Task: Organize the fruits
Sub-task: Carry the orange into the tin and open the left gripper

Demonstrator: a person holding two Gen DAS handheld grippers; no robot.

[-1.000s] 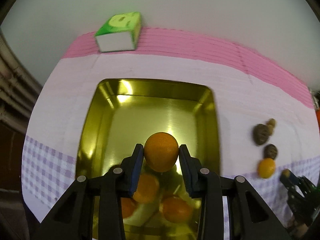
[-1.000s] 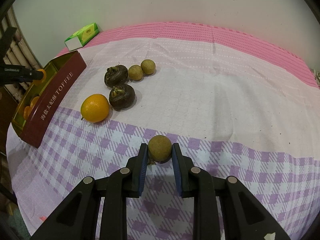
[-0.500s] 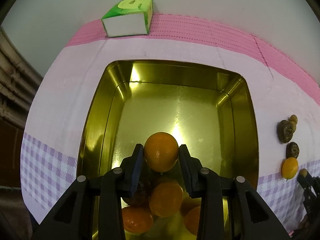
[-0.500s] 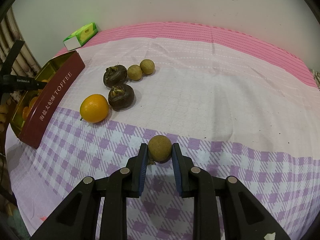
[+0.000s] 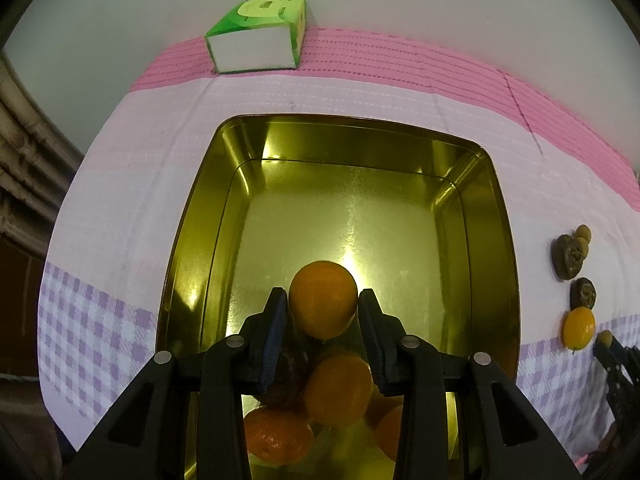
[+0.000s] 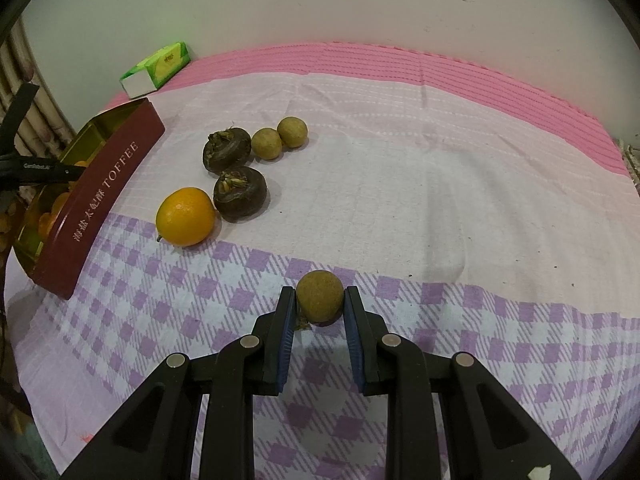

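Observation:
My left gripper (image 5: 322, 302) hangs low inside the gold tin (image 5: 496, 240), pointing steeply down. A small orange (image 5: 323, 294) sits between its blue pads, which still touch it as the jaws are opening. Below it in the tin's near end lie several oranges (image 5: 338, 394) and a dark fruit (image 5: 286, 376). My right gripper (image 6: 320, 301) is shut on a brown longan (image 6: 320, 296) just above the purple checked cloth. Left of it lie an orange (image 6: 185, 216), two dark water chestnuts (image 6: 227, 149) and two longans (image 6: 268, 143).
The tin's red side reading TOFFEE (image 6: 108, 188) stands at the table's left edge. A green tissue box (image 5: 256, 36) sits by the wall behind the tin. The pink-striped cloth (image 6: 440, 160) stretches bare to the right. Wooden slats (image 5: 24, 152) stand off the left edge.
My left gripper sank into the tin with the orange, so the tin fills more of its view. My right gripper stayed in place, still gripping the longan.

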